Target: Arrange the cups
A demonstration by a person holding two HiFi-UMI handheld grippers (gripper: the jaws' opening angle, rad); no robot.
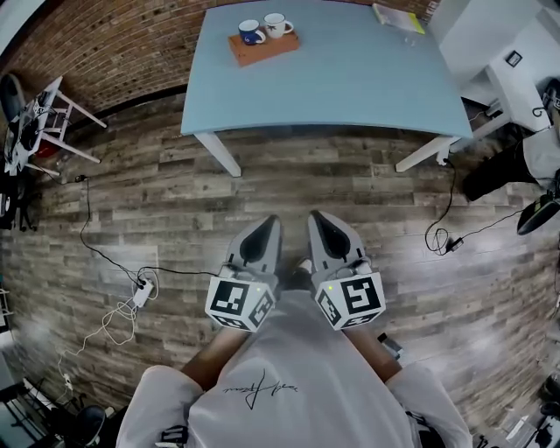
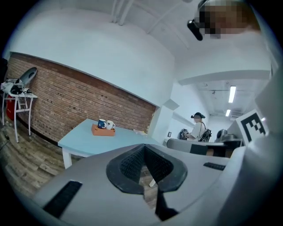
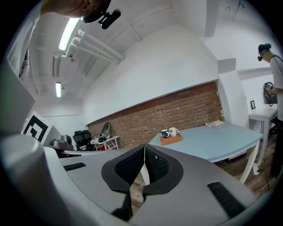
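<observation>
though closed, left tool (image 1: 266, 225) and right tool (image 1: 318, 219) hold nothing, far from cups (image 1: 252, 32)

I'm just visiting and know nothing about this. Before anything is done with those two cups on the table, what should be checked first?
1. Cups located: ok. The dark blue mug and the white mug stand side by side on the orange-brown wooden block.
2. Left gripper free: ok, shut with nothing between its jaws.
3. Right gripper free: ok, shut with nothing between its jaws.
4. Jaws ready to take a cup: not ok, both are closed.
5. Close enough to reach: not ok. A stretch of wood-plank floor lies between both grippers and the light blue table.
6. Mugs empty: cannot tell.
</observation>
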